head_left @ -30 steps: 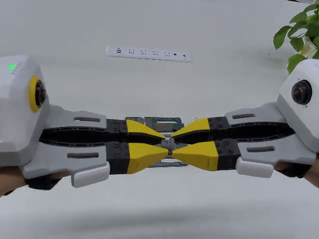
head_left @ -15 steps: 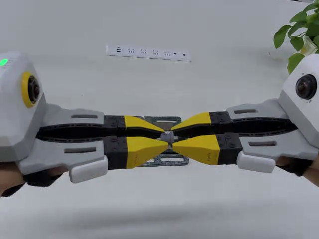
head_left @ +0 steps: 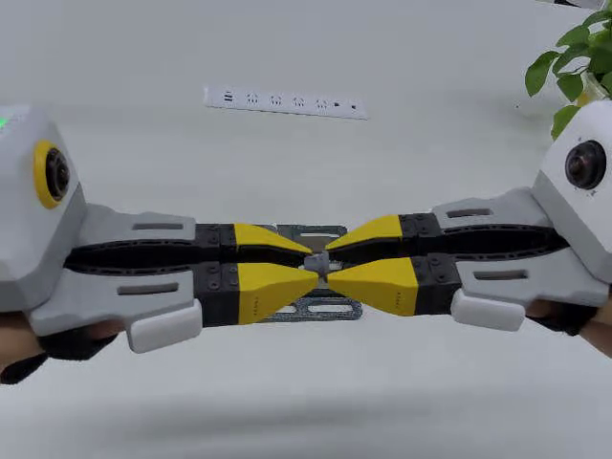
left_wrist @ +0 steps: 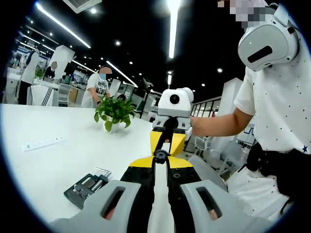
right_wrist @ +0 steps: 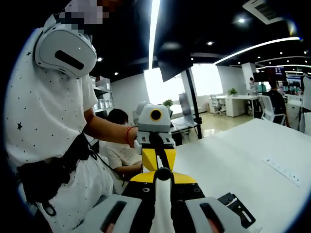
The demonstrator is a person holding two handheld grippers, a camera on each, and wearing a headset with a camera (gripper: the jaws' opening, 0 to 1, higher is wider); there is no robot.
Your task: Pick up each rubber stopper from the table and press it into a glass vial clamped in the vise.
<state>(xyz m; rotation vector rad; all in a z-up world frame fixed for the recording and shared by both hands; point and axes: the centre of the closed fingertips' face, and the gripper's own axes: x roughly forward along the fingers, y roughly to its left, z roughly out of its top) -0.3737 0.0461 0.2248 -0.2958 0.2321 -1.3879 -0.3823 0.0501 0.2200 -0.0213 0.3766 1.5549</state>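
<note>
Left tongs (head_left: 312,267) and right tongs (head_left: 329,267) meet tip to tip, both apparently clenched on one small grey rubber stopper (head_left: 317,261), above the vise (head_left: 328,308) on the white desk (head_left: 306,402). Uneven pull between them could twist it loose and drop it.

Open-plan office: long white desks (left_wrist: 58,155), ceiling strip lights (left_wrist: 172,24), potted plant (left_wrist: 114,111).
</note>
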